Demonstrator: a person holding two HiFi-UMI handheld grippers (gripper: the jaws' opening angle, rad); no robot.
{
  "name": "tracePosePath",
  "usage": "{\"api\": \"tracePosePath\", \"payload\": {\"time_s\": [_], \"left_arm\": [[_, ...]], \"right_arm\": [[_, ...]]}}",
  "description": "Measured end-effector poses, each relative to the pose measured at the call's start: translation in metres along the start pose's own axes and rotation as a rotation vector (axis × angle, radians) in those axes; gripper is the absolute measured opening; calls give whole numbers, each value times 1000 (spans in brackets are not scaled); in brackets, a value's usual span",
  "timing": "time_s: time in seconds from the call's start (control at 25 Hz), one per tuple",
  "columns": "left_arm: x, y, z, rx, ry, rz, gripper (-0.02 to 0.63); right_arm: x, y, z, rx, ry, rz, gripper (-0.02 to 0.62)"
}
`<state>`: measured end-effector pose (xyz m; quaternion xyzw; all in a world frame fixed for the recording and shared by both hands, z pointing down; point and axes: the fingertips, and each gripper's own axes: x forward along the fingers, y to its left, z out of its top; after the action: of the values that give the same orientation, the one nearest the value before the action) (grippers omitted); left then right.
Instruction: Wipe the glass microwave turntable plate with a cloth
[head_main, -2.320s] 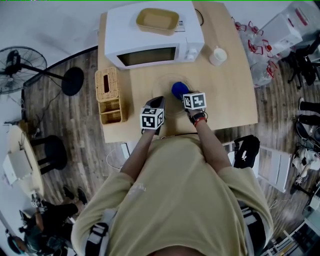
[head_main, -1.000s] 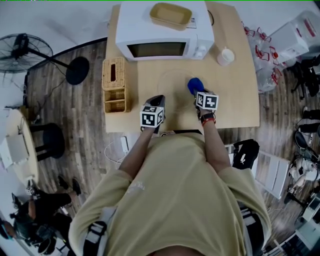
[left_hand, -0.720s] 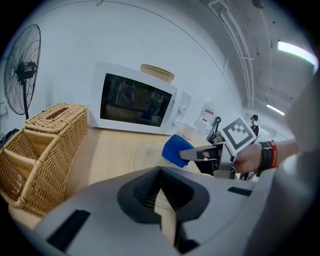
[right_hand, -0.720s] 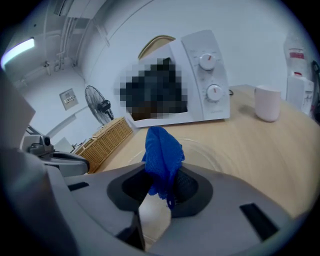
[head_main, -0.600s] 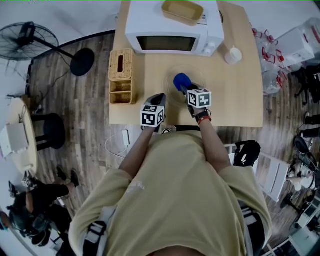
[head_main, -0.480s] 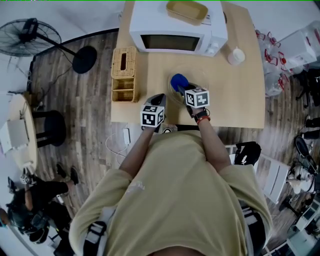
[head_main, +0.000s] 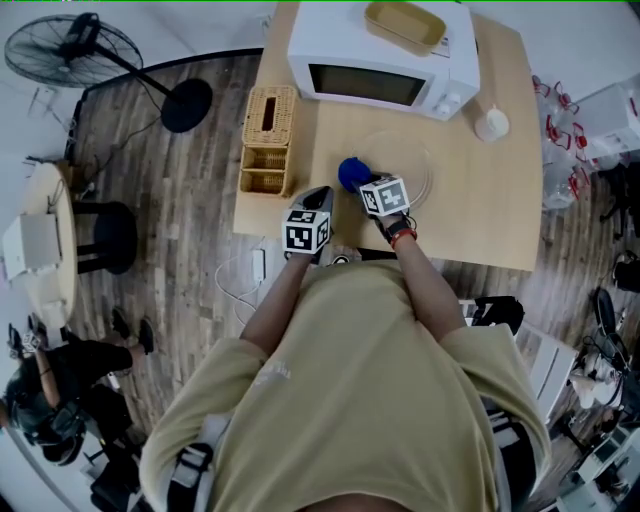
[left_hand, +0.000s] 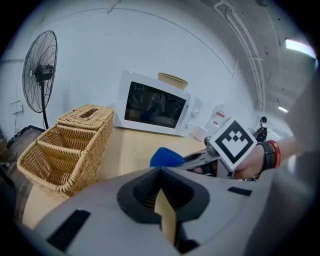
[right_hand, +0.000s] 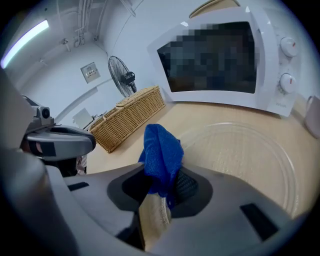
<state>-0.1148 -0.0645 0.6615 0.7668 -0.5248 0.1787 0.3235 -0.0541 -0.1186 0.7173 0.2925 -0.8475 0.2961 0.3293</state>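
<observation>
Right gripper (right_hand: 159, 195): jaws clamped on blue cloth (right_hand: 161, 152). Cloth was over plate's inner area 0.5 s ago, now at its left rim. Glass turntable plate (right_hand: 240, 155) ahead-right of those jaws, flat on table (head_main: 480, 220). Left gripper (left_hand: 161, 197): jaws pressed together, nothing between, position unchanged. Count: one cloth, one plate, one microwave (left_hand: 152, 107) ahead of both jaws, one wicker basket (left_hand: 65, 150) ahead-left of left jaws, one white cup (head_main: 491, 123).
</observation>
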Motion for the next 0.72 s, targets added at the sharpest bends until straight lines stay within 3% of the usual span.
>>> {"api": "tracePosePath", "payload": {"time_s": [0.72], "left_arm": [[12,-9,-1,10,18,-26,20]], "right_arm": [[0,-14,-8,45,23,-20,115]]}}
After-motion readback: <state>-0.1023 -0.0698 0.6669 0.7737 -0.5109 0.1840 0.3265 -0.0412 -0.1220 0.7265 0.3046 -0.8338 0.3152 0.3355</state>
